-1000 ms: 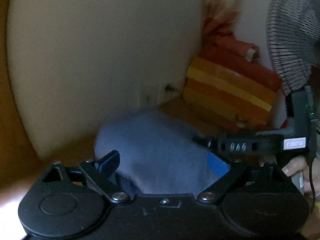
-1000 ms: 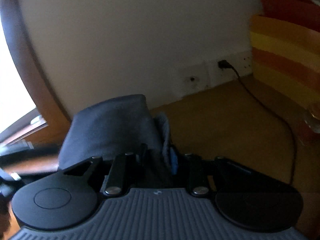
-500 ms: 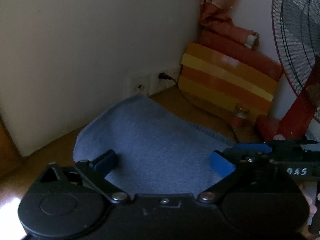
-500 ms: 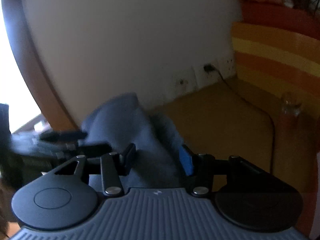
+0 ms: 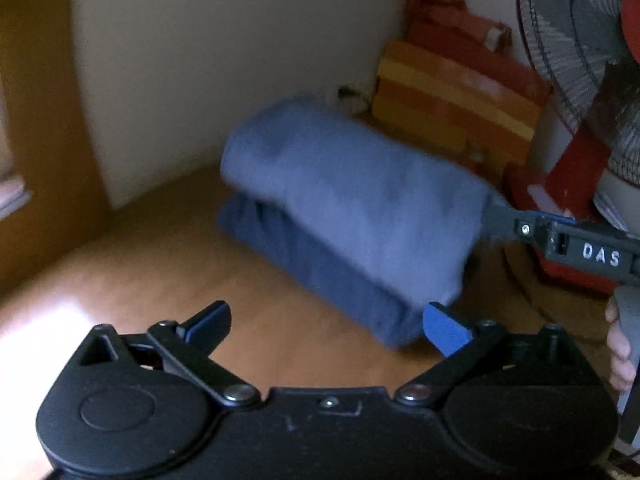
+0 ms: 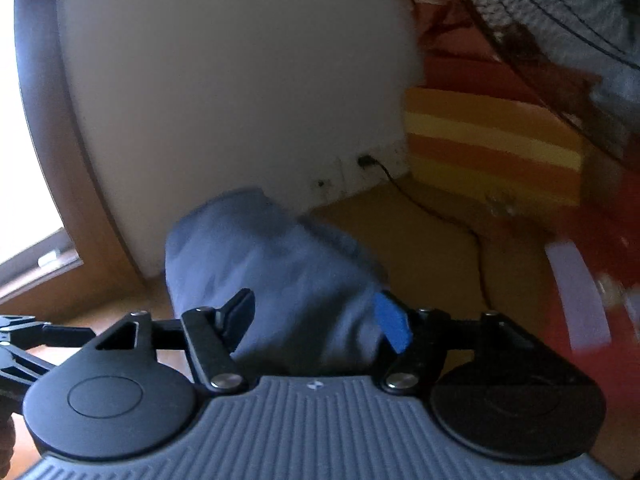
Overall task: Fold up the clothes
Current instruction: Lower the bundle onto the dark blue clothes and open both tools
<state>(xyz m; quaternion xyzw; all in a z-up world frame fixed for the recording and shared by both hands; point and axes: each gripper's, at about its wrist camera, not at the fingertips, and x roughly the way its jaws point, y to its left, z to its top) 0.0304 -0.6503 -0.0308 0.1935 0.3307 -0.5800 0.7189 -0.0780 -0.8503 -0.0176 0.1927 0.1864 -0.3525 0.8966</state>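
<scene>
The left gripper [image 5: 326, 322] stands spread as wide as it goes, nothing between its blue pads, with bare wooden floor [image 5: 168, 264] under them. Just beyond its right pad lies the near corner of the folded blue garment [image 5: 348, 204], a doubled bundle on the floor. The right gripper [image 6: 316, 316] has just been opening; its jaws now stand well apart with the garment's near end between them, and the blur hides whether the pads still touch the cloth. In the left view its fingertips [image 5: 500, 216] sit at the garment's right end.

Behind the garment the pale wall [image 5: 224, 60] closes off the far side; to its right stand a striped orange cushion [image 5: 452, 100] and a fan [image 5: 584, 40]. Open floor lies to the garment's left and front.

Half a second ago the cloth lay spread flat beneath the left jaws; now it is a folded bundle beyond them.
</scene>
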